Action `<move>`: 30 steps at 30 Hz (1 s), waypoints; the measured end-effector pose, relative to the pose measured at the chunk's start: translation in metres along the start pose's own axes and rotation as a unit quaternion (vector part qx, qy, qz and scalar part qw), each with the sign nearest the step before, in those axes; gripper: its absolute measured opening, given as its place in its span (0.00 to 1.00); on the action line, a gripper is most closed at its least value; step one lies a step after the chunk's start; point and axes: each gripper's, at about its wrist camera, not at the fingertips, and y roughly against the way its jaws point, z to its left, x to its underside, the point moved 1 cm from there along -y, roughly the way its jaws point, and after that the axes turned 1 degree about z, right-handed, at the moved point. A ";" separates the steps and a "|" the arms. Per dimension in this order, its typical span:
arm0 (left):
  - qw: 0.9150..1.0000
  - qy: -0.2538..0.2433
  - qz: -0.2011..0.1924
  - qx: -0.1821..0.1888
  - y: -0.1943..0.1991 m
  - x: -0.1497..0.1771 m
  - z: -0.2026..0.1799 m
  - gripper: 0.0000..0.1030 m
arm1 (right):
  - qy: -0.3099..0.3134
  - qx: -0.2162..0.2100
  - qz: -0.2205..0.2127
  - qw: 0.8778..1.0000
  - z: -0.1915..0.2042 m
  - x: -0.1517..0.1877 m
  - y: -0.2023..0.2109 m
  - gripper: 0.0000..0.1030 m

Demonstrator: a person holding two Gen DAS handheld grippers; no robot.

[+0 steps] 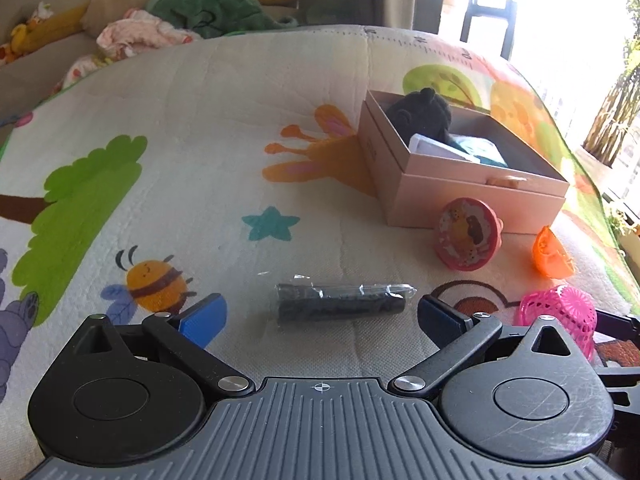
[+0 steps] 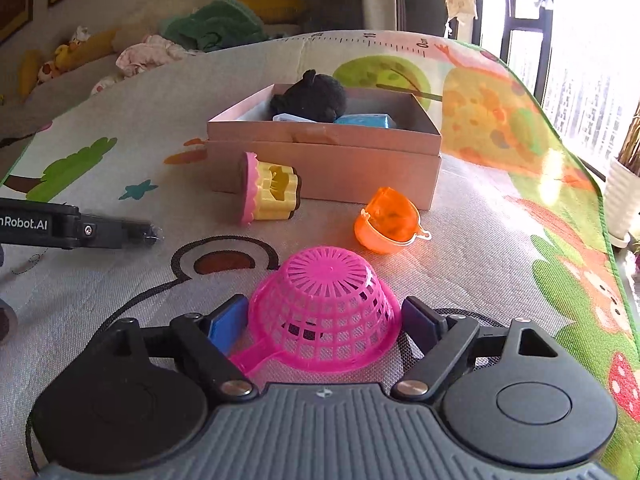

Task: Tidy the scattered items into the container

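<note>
A pink cardboard box [image 1: 452, 196] [image 2: 320, 160] stands open on the play mat and holds a black plush [image 1: 420, 114] [image 2: 312, 96] and blue-white packets. My left gripper [image 1: 320, 316] is open, with a black plastic-wrapped roll [image 1: 340, 302] lying on the mat between its fingers. My right gripper [image 2: 324, 320] is open around an upturned pink mesh basket [image 2: 324, 312], also seen in the left wrist view [image 1: 560, 316]. A pink and yellow toy cup [image 1: 468, 234] [image 2: 268, 190] and an orange capsule [image 1: 552, 254] [image 2: 390, 220] lie in front of the box.
The patterned play mat [image 1: 180, 140] [image 2: 500, 240] covers the surface. Cushions and crumpled clothes [image 1: 160, 20] lie beyond its far edge. A window and a potted plant [image 2: 624, 200] are at the right. The left gripper's body [image 2: 60, 224] shows at the left of the right wrist view.
</note>
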 end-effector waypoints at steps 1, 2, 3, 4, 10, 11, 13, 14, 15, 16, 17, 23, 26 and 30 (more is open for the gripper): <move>1.000 -0.004 0.005 -0.003 -0.004 -0.001 -0.004 1.00 | 0.000 0.000 0.000 1.000 0.000 0.000 0.000 0.81; 1.000 -0.006 0.013 0.000 -0.009 -0.002 -0.008 1.00 | -0.003 -0.002 0.000 1.000 -0.001 0.000 0.000 0.81; 1.000 -0.009 0.017 0.001 -0.013 -0.003 -0.011 1.00 | -0.005 -0.005 0.000 1.000 -0.002 0.000 0.000 0.82; 1.000 -0.016 0.020 -0.003 -0.017 -0.003 -0.015 1.00 | -0.007 -0.008 -0.001 1.000 -0.003 0.000 0.000 0.82; 0.999 -0.042 0.019 -0.017 -0.028 -0.004 -0.022 1.00 | -0.007 -0.014 -0.005 1.000 -0.003 0.002 -0.001 0.84; 0.999 -0.042 0.017 -0.018 -0.029 -0.004 -0.021 1.00 | -0.007 -0.014 -0.005 1.000 -0.004 0.002 -0.001 0.84; 0.999 -0.045 0.013 -0.017 -0.028 -0.004 -0.020 1.00 | -0.007 -0.014 -0.005 1.000 -0.003 0.002 -0.001 0.84; 0.999 -0.047 0.012 -0.015 -0.028 -0.004 -0.020 1.00 | -0.007 -0.014 -0.005 1.000 -0.003 0.002 -0.001 0.84; 0.999 -0.049 0.010 -0.014 -0.027 -0.004 -0.019 1.00 | -0.006 -0.015 -0.004 1.000 -0.003 0.002 -0.001 0.84; 0.999 -0.052 0.008 -0.011 -0.026 -0.003 -0.019 0.97 | -0.004 -0.015 -0.004 1.000 -0.003 0.002 -0.001 0.83; 0.998 -0.055 0.007 -0.008 -0.025 -0.003 -0.018 0.88 | -0.001 -0.016 -0.004 1.000 -0.002 0.001 -0.001 0.82; 0.998 -0.065 0.000 -0.002 -0.013 0.001 -0.012 0.87 | 0.026 -0.030 0.002 0.999 0.001 -0.002 0.009 0.81; 0.996 -0.087 -0.003 0.026 0.001 0.003 -0.014 0.87 | 0.034 -0.046 0.003 0.998 -0.003 -0.007 0.021 0.81; 0.991 -0.116 -0.011 0.065 0.018 -0.001 -0.022 0.87 | 0.056 -0.046 -0.015 0.997 -0.012 -0.021 0.043 0.81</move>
